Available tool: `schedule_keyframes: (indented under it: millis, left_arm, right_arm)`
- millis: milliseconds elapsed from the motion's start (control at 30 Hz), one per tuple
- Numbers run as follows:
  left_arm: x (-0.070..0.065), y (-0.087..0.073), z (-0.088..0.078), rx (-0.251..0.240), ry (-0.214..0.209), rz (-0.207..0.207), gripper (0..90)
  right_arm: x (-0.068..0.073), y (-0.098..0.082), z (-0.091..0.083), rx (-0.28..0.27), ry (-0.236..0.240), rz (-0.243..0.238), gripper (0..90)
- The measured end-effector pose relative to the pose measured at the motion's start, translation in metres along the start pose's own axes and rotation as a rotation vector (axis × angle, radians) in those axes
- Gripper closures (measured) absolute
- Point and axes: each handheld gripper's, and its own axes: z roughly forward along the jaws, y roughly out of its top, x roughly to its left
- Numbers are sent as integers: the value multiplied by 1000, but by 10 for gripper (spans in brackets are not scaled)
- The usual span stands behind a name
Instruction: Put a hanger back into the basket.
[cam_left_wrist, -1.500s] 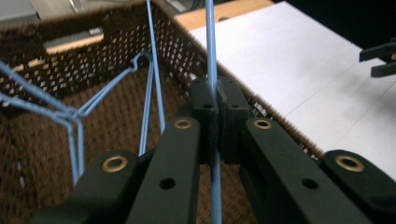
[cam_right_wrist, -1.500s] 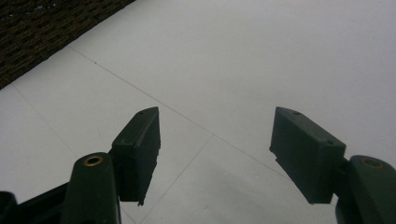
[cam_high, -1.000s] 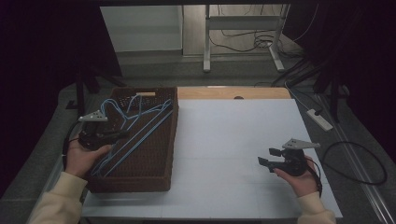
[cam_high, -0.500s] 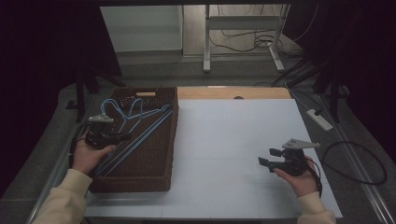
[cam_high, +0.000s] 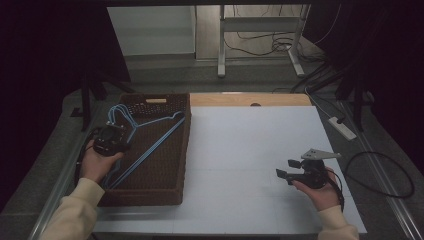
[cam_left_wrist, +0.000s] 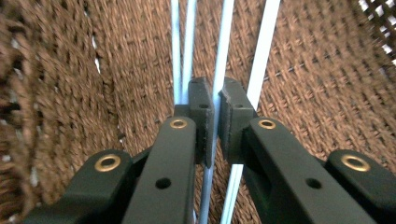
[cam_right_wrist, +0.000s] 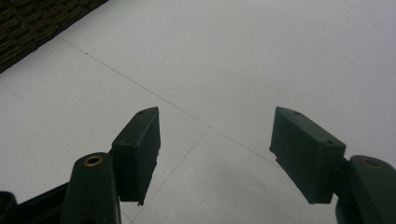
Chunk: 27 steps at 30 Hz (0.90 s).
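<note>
Several light-blue wire hangers (cam_high: 150, 145) lie in a brown woven basket (cam_high: 165, 187) at the table's left. My left gripper (cam_high: 111, 140) reaches down into the basket near its left wall. In the left gripper view its pads (cam_left_wrist: 215, 100) are shut on one blue hanger wire (cam_left_wrist: 224, 28), with more wires beside it over the basket weave (cam_left_wrist: 317, 70). My right gripper (cam_high: 286, 169) rests low over the white mat (cam_high: 250, 145) at the right. It stands open with nothing between its fingers (cam_right_wrist: 215, 140), above bare white mat (cam_right_wrist: 233, 56).
A strip of bare wood (cam_high: 280, 100) runs along the table's back edge. A white power strip (cam_high: 342, 127) and a looped black cable (cam_high: 380, 175) lie off the right side. The basket's corner (cam_right_wrist: 28, 23) is at the top left of the right gripper view.
My left gripper has sunk lower into the basket and shifted slightly right, carrying the hangers down with it. The right hand has kept still.
</note>
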Motion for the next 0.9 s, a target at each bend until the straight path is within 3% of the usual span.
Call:
schedule_keyframes:
  millis: [100,200,333,367,467,500,533,700,900]
  left_arm:
    - [-1,2,6,38,8,3,803]
    - [-4,3,7,25,8,10,750]
    - [-7,1,2,-20,31,19,646]
    - [-8,0,-4,-63,32,18,527]
    - [-9,-2,-10,-97,24,14,430]
    - [-9,-4,-17,-135,-3,21,407]
    - [-9,-4,-17,-135,-3,21,389]
    - [-16,-11,-39,-241,-84,70,344]
    - [-28,-20,-56,-321,-145,121,331]
  right_arm:
    - [0,0,0,1,0,-5,333]
    - [0,0,-1,-3,2,-4,333]
    - [0,0,-1,-4,5,-3,333]
    - [0,0,-1,-2,4,-7,333]
    - [1,0,-1,-1,5,-7,333]
    - [1,0,-1,-3,6,-6,333]
    - [1,0,-1,-3,6,-6,333]
    - [2,0,0,-3,5,-6,333]
    - [2,0,-1,-7,6,-10,333]
